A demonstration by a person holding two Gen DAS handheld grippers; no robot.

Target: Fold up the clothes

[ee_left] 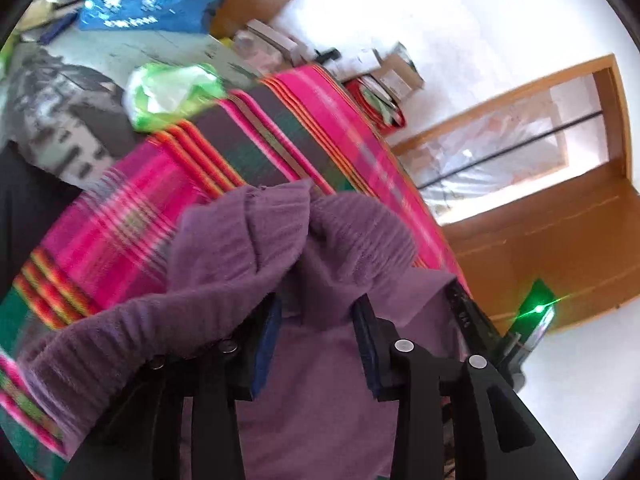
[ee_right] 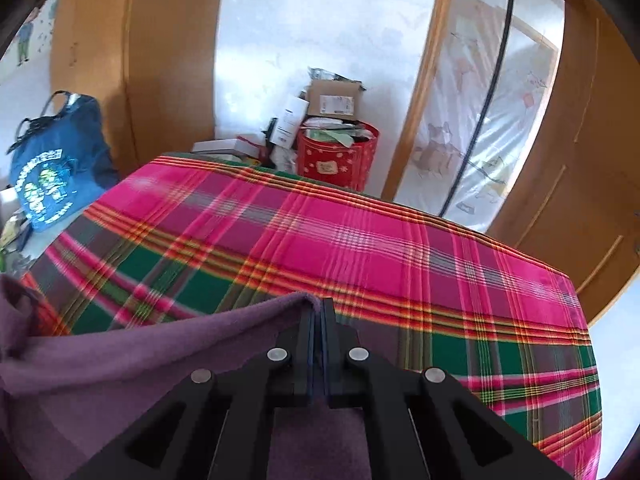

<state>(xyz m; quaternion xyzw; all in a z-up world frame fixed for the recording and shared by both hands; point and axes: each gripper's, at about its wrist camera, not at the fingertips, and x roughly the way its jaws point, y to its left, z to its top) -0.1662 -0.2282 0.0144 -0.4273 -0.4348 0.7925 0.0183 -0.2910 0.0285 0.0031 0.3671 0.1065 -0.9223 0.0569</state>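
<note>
A purple knit garment is bunched over my left gripper. Its fingers stand apart with thick folds of the cloth between and over them, so whether they pinch it is unclear. My right gripper is shut on an edge of the same purple garment, which drapes to the left and under the gripper. Both are held above a table covered with a pink, green and orange plaid cloth, which also shows in the left wrist view.
A red tub with boxes stands behind the table. A blue bag sits at the left. A green and white plastic bag and grey patterned clothing lie beyond the table. Wooden door frames are at the right.
</note>
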